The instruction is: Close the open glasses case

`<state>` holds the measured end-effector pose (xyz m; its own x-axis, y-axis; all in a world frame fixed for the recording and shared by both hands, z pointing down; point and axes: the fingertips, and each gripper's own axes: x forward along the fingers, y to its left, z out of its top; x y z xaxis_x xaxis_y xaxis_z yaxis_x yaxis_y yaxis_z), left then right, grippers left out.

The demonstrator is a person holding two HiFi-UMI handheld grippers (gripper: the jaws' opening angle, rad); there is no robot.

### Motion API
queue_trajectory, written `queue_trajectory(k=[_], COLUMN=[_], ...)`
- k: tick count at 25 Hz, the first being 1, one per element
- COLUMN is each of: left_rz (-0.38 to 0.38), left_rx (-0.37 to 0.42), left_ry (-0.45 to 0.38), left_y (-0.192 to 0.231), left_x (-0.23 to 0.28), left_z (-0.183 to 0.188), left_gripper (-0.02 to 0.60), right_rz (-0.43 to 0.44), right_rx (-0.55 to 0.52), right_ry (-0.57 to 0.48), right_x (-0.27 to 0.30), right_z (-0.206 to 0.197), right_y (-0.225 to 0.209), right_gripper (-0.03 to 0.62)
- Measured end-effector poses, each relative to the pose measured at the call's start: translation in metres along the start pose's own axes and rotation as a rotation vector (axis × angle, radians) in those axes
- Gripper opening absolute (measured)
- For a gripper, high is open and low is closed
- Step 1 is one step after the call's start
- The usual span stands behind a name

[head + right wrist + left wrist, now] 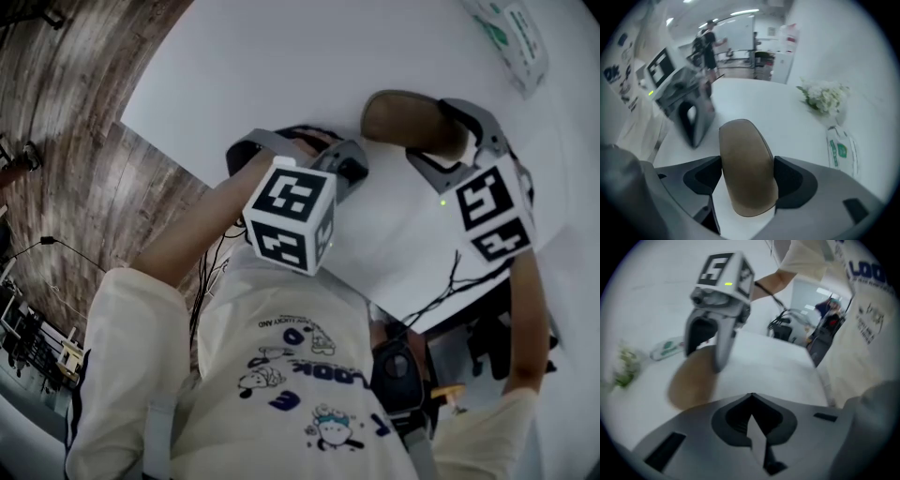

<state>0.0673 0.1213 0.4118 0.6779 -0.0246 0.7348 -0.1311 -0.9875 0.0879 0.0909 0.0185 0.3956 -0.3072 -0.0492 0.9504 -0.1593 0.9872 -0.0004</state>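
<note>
Right tool (748, 177) pinches the glasses case (743, 147) across its width; left tool (751, 399) is pressed together. The case seems stiff, smooth and light.

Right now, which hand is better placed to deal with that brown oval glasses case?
Right. The right tool clamps the brown oval glasses case on both sides; the left tool is shut, empty and apart from it.
</note>
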Motion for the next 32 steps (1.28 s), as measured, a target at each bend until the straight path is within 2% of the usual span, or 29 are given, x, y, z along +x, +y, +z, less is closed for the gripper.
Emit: queue_trajectory(k=[1, 2, 4, 7, 11, 13, 17, 18, 19, 20, 21, 26, 32], left_rz=[-0.033, -0.017, 0.060, 0.111, 0.213, 0.243, 0.311, 0.332, 0.354, 0.380, 0.408, 0.550, 0.682], left_rx=[0.002, -0.004, -0.069, -0.221, -0.285, -0.322, -0.414, -0.443, -0.474, -0.504, -0.530, -0.611, -0.631], left_ry=[-0.030, -0.050, -0.070, -0.099, -0.088, -0.098, -0.150, -0.170, -0.190, -0.209, -0.227, -0.303, -0.349], left_y=[-0.015, -0.023, -0.019, 0.001, 0.023, 0.030, 0.041, 0.045, 0.049, 0.053, 0.057, 0.079, 0.085], left_x=[0.005, 0.009, 0.010, -0.002, -0.019, -0.026, -0.040, -0.044, -0.048, -0.053, -0.058, -0.089, -0.129], left_z=[0.011, 0.019, 0.019, 0.003, -0.013, -0.014, 0.000, 0.005, 0.010, 0.015, 0.021, 0.041, 0.060], left_gripper=[-0.002, -0.002, -0.002, -0.002, -0.002, -0.002, -0.002, -0.002, -0.002, -0.002, -0.002, -0.002, 0.000], right_rz=[-0.009, -0.016, -0.029, -0.070, -0.147, -0.203, -0.366, -0.420, -0.476, -0.525, -0.557, -0.656, -0.788], right_rx=[0.042, 0.061, 0.048, 0.039, 0.121, 0.195, 0.457, 0.531, 0.607, 0.677, 0.733, 0.923, 0.946], right_ry=[-0.025, -0.040, -0.056, -0.090, -0.205, -0.297, -0.505, -0.544, -0.575, -0.595, -0.606, -0.649, -0.677], right_x=[0.000, -0.001, -0.001, -0.003, -0.022, -0.040, -0.080, -0.087, -0.093, -0.096, -0.097, -0.102, -0.130], right_z=[0.003, 0.005, 0.005, 0.006, 0.020, 0.030, 0.029, 0.023, 0.016, 0.010, 0.005, -0.002, 0.004], right_y=[-0.002, -0.002, -0.001, -0.001, -0.002, -0.008, -0.022, -0.025, -0.027, -0.027, -0.025, -0.010, 0.007], right_gripper=[0.342, 0.342, 0.341, 0.342, 0.342, 0.342, 0.338, 0.294, 0.152, 0.054, 0.024, 0.002, 0.002])
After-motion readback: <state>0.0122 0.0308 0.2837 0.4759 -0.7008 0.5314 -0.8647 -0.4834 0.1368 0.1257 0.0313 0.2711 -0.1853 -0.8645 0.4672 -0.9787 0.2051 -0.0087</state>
